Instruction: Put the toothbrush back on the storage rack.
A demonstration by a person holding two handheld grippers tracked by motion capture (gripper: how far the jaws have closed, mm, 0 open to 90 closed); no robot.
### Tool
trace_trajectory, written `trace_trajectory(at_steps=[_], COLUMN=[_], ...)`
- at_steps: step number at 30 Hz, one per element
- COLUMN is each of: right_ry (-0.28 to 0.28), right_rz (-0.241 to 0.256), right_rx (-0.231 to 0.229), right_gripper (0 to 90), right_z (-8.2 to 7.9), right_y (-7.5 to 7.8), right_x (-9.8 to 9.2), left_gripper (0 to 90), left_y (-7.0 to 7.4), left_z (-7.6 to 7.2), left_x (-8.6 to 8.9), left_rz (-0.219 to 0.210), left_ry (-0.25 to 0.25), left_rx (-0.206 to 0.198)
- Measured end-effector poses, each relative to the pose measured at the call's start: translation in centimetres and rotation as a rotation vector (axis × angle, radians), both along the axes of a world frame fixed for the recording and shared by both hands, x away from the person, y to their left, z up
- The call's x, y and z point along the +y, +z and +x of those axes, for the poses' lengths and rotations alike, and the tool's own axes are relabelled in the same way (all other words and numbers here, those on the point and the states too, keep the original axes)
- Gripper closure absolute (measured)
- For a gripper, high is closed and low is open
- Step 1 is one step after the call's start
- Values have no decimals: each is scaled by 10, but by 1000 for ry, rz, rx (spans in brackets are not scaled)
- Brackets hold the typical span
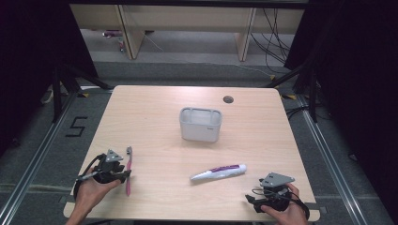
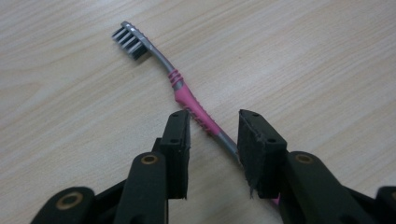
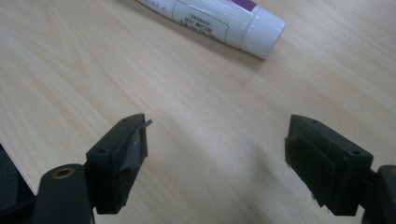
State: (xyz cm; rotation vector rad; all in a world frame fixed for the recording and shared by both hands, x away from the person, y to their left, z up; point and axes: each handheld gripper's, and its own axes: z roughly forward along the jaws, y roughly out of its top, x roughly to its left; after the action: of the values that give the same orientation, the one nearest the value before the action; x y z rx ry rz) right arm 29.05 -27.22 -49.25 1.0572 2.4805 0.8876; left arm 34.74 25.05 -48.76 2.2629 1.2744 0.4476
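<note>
A pink and grey toothbrush point(image 1: 128, 165) lies near the table's front left, bristles point(image 2: 131, 41) pointing away from me. My left gripper point(image 1: 123, 176) stands open, a jaw on each side of the toothbrush handle point(image 2: 196, 109), which runs between them close to the right jaw; a gap shows on the left. A white toothpaste tube point(image 1: 218, 172) with a purple band lies at front centre, cap point(image 3: 262, 29) towards the right. My right gripper point(image 1: 267, 194) is wide open near the front right edge, a short way from the cap, with bare table between its jaws.
A light grey rectangular holder point(image 1: 201, 124) stands at the middle of the wooden table point(image 1: 155, 108). A cable hole point(image 1: 228, 99) sits at the back right. The table's front edge is close under both hands. Dark stands and cables surround the table.
</note>
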Motion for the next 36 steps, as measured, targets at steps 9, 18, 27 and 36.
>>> trace_trajectory(at_steps=[9,18,27,36], right_ry=[-2,7,12,16], right_rz=[8,0,1,0], right_rx=[10,6,7,1], right_gripper=[219,220,221,221], right_z=[-1,0,0,0], right_y=[-1,0,0,0], right_x=[1,0,1,0], left_gripper=[669,668,674,709], left_y=[0,-2,-4,-3], left_z=[11,20,27,33], left_x=[1,0,-3,-5], left_rz=[-4,-12,-3,13], left_ry=[9,17,7,-14], left_rx=[37,64,87,135])
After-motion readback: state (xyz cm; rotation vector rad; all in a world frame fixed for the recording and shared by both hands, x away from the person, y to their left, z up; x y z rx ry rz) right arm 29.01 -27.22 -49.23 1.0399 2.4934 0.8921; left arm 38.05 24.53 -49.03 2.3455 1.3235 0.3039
